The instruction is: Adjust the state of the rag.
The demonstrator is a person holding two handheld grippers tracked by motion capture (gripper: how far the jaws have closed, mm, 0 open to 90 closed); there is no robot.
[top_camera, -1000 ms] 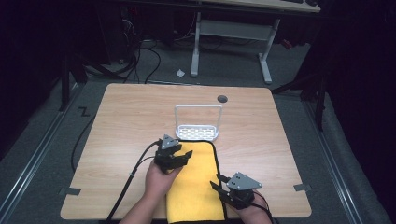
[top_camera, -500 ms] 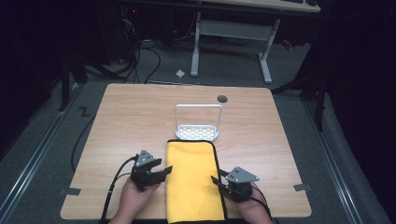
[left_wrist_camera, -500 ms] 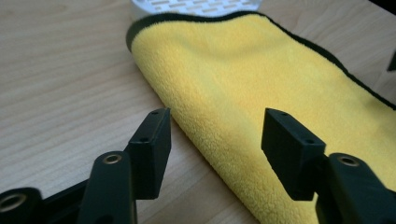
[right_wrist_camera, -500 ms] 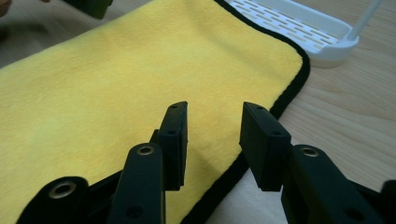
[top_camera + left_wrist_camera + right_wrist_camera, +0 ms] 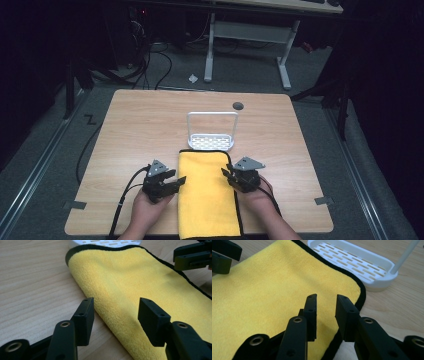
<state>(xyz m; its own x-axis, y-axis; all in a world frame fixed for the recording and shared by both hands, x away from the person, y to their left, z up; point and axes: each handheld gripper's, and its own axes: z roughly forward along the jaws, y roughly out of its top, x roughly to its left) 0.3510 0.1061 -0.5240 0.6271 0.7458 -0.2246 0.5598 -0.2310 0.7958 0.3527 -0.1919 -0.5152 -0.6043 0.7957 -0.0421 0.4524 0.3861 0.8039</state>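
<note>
**Towel flanked by both grippers, long axis toward the person**

The yellow towel (image 5: 208, 192) lies flat, long axis from the white rack (image 5: 211, 141) to the table's (image 5: 310, 150) near edge. Left gripper (image 5: 176, 181) sits spread at its left edge, nothing pinched. Right gripper (image 5: 225, 174) is over the right, black-piped edge, jaws just narrowed, not yet gripping. Both about equally near. Plush microfibre; slotted plastic rack; wood-grain top.

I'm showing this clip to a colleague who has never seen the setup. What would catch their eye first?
The bright yellow cloth with its black edging, spread flat at the near middle of the wooden table. A black gripper flanks each long side: the left gripper and the right gripper, both open, gripping nothing. Just beyond the cloth's far end stands a white slotted rack.
</note>
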